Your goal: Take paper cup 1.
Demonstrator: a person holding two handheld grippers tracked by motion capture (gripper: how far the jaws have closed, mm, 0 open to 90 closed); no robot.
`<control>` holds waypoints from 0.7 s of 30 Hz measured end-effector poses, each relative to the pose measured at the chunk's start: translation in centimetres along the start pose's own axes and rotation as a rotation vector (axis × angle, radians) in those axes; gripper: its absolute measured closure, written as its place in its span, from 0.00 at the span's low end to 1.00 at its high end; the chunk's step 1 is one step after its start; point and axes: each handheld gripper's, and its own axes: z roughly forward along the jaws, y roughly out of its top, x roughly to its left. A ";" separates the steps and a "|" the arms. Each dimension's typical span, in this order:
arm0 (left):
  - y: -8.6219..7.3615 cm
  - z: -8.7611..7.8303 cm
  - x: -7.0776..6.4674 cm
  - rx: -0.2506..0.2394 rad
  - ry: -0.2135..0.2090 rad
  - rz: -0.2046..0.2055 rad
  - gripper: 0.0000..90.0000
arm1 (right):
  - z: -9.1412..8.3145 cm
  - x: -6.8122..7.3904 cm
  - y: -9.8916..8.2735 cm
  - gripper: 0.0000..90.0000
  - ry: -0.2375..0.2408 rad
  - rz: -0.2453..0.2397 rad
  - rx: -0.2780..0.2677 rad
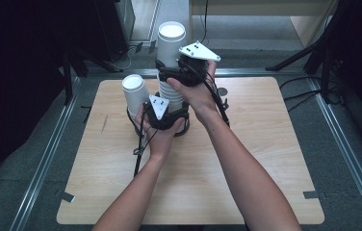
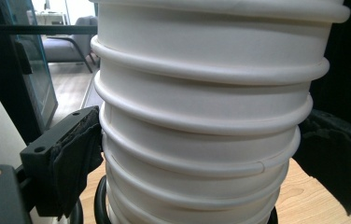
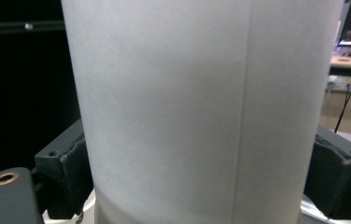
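The work in hand looks like pulling cups off a nested stack, and it stands partway; one separate cup [image 1: 134,94] already stands upside down on the desk [image 1: 246,159], at about nine o'clock of the stack and just beside it, which I judge to be a cup already taken off; the top cup [image 1: 170,43] sits over the stack of cups [image 1: 172,96], not yet lifted clear as far as the high view tells; the rest of the stack remains to be worked through.

The left claw [image 1: 162,113] sits low on the stack, its pads [image 2: 78,158] pressed against the ribbed rims from nine and three o'clock in the left claw view; it is clenched on the stack of cups [image 2: 206,140], bracing it near the desk.

The right claw [image 1: 181,72] sits higher, at roughly twelve o'clock of the left one in the high view; the top cup's smooth wall [image 3: 201,107] runs between its jaws in the right claw view, with the pads [image 3: 68,172] touching it at both sides, so it is grasping the top cup; whether the grip is firm enough to pull I cannot tell.

What is left, by my reading: draw the top cup upward off the stack while the lower claw holds; then set it beside the separate cup.
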 end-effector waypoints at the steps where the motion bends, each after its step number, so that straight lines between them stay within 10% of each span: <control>1: 0.0 0.0 0.0 0.000 0.000 -0.001 0.04 | -0.1 0.1 0.2 0.12 -0.006 -0.006 -0.004; 21: 0.0 -0.1 0.1 -0.001 -0.007 -0.003 0.04 | -0.4 0.2 0.8 0.10 -0.003 -0.038 0.028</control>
